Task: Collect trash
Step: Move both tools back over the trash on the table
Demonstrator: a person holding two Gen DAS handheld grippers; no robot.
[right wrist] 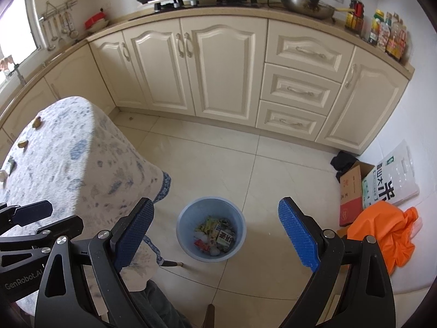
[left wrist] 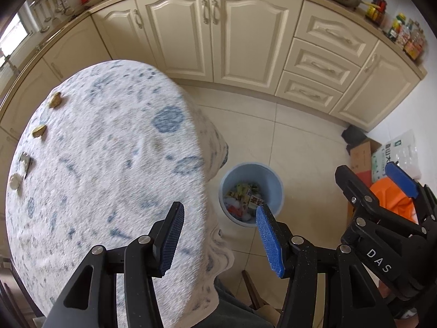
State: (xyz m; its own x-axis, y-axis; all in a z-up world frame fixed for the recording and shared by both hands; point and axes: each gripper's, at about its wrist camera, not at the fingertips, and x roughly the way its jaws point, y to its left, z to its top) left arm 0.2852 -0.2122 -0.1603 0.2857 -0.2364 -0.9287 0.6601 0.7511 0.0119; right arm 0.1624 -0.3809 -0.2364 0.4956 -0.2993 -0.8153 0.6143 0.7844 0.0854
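two hand-held grippers with blue pads hover above a kitchen floor. the left hand-held gripper [left wrist: 220, 235] has its jaws apart with nothing between them, over the edge of the tabletop. the right hand-held gripper [right wrist: 215, 235] also stands wide open and empty, with the bin showing in the gap between its fingers.

one round light blue plastic trash bin [right wrist: 185, 218] stands on the pale tiled floor [right wrist: 213, 158], just beside the draped corner of the tabletop. inside it lies a heap of collected trash [right wrist: 215, 236]: small printed cartons, wrappers and white crumpled bits, too jumbled to count.

one round tabletop under a white cloth with blue blotches [left wrist: 109, 150] carries four small pieces of trash along its far left edge: two brownish-gold lumps [left wrist: 54, 100], one greyish scrap [left wrist: 26, 161] and one pale round bit [left wrist: 15, 181]. motion blur keeps me from telling what they are.

by the right wall sit one orange plastic bag [right wrist: 382, 232], one brown cardboard box [right wrist: 352, 191] and one white printed sack [right wrist: 390, 183], partly overlapping. a dark object [right wrist: 342, 161] behind the box is hard to make out. a person's grey trouser leg [right wrist: 155, 300] is cut off at the bottom.
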